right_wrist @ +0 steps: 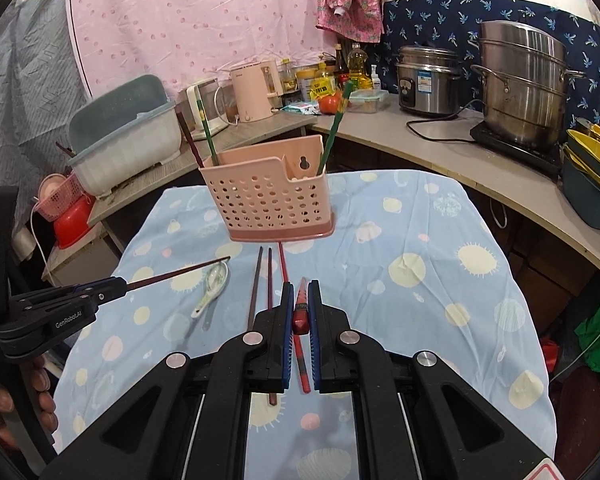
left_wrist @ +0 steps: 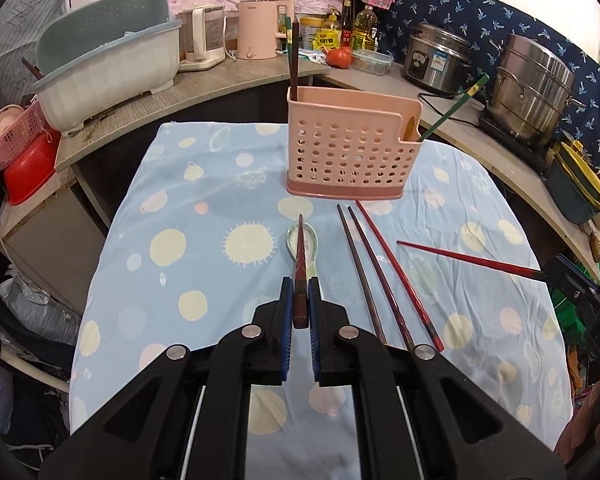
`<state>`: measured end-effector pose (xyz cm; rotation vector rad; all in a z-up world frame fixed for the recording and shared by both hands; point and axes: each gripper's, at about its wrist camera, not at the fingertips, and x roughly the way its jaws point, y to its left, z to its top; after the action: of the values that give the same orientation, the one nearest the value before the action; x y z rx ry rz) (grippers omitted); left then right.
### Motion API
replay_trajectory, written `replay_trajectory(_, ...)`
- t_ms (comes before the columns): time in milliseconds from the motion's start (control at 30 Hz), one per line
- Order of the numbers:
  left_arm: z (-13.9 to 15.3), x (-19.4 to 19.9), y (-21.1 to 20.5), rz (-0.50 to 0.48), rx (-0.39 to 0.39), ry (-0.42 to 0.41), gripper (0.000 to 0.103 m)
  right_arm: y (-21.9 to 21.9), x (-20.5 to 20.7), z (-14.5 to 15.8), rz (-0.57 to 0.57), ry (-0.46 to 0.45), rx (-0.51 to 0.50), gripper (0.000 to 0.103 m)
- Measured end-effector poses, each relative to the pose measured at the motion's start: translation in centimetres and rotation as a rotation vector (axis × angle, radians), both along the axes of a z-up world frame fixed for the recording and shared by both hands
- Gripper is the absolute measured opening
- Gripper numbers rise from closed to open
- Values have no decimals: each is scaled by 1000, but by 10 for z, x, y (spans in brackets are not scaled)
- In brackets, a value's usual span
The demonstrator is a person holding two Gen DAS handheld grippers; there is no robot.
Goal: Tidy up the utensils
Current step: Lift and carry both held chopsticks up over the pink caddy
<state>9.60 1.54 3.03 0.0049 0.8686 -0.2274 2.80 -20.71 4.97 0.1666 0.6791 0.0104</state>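
My left gripper (left_wrist: 300,285) is shut on a dark red chopstick (left_wrist: 299,252), held in the air above a white ceramic spoon (left_wrist: 291,240). In the right wrist view that gripper (right_wrist: 121,282) shows at the left with its chopstick (right_wrist: 176,272) pointing right over the spoon (right_wrist: 214,284). My right gripper (right_wrist: 300,286) is shut on a red chopstick (right_wrist: 301,306); it (left_wrist: 550,271) enters the left wrist view at the right edge with that stick (left_wrist: 460,256). Three chopsticks (left_wrist: 380,268) lie on the blue cloth (left_wrist: 180,200). A pink perforated holder (left_wrist: 352,148) stands behind, with green (left_wrist: 452,108) and dark (left_wrist: 294,60) chopsticks upright in it.
Counters wrap the table's far and right sides, carrying a dish rack (left_wrist: 112,68), kettles (left_wrist: 256,28), a rice cooker (left_wrist: 436,60) and a steel steamer pot (left_wrist: 532,88). A red basin and pink basket (left_wrist: 24,152) sit at the left. A person's hand (right_wrist: 4,400) grips the left tool.
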Motion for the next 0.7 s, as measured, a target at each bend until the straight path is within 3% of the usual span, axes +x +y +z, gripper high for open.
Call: replay_trajectory(700,83,28,-9,-8,-11,-166,7,-4,23,68,4,-148,-7,7)
